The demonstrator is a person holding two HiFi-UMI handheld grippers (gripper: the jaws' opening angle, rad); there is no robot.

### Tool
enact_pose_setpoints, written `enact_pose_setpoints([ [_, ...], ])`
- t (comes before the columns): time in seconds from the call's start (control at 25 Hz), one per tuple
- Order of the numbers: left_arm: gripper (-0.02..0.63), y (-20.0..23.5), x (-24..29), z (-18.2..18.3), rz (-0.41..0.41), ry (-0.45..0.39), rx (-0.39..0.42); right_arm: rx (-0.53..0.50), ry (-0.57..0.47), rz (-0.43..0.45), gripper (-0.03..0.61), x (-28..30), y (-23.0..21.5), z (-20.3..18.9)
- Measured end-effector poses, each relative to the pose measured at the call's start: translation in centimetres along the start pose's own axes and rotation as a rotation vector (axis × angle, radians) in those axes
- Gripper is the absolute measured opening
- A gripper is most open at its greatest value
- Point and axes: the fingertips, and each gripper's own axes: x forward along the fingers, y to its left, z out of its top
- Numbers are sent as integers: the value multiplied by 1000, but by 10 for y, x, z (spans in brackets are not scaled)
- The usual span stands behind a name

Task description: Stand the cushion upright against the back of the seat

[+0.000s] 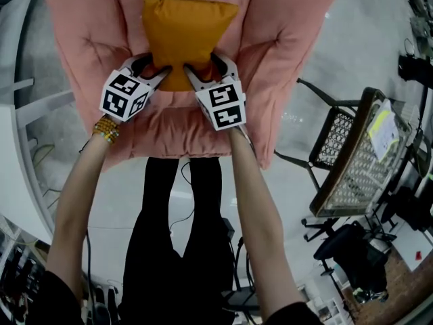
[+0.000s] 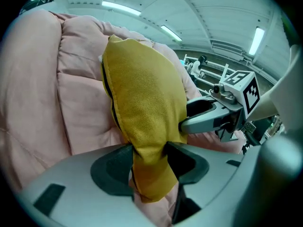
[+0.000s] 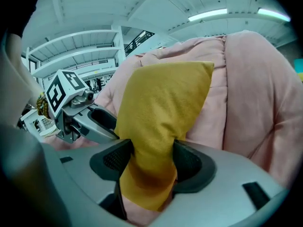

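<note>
Pale hall floor (image 1: 352, 53) under strip lighting, with a wire-mesh chair (image 1: 352, 168) well apart to the person's right. The work piece is a pink padded seat (image 1: 88, 39).

Findings:
- The mustard cushion (image 1: 188, 36) is upright over the middle of the seat, its broad face close against the padded back (image 2: 80, 46). Whether its lower edge bears on the seat pad cannot be told.
- Left gripper (image 2: 149, 157): closed on the cushion's lower edge, fabric bunched between the pads, so the jaws stand fairly wide.
- Right gripper (image 3: 151, 162): likewise clamped on the lower edge, just beside the left one. The 2 grips sit close together near the middle, so the outer corners hang free.

Judgement: placement looks nearly complete; seating and release remain.

Risks:
- The cushion is soft and held only at the bottom. If it is let go before the base is seated, it could slump forward or fold.
- If 1 gripper releases ahead of the other, the cushion could twist or lean sideways.
- Bunched fabric may cling to a pad and drag the cushion off the back on withdrawal.
</note>
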Motion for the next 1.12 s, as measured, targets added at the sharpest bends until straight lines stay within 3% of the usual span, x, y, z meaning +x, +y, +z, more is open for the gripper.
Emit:
enact_pose_setpoints([
  [0.92,224,40,19,3,4,11,-80,47,20,-45,272,41,-18,10],
  [1.12,225,18,1,-5,24,-9,-52,54,4,-37,278,12,-7,1],
])
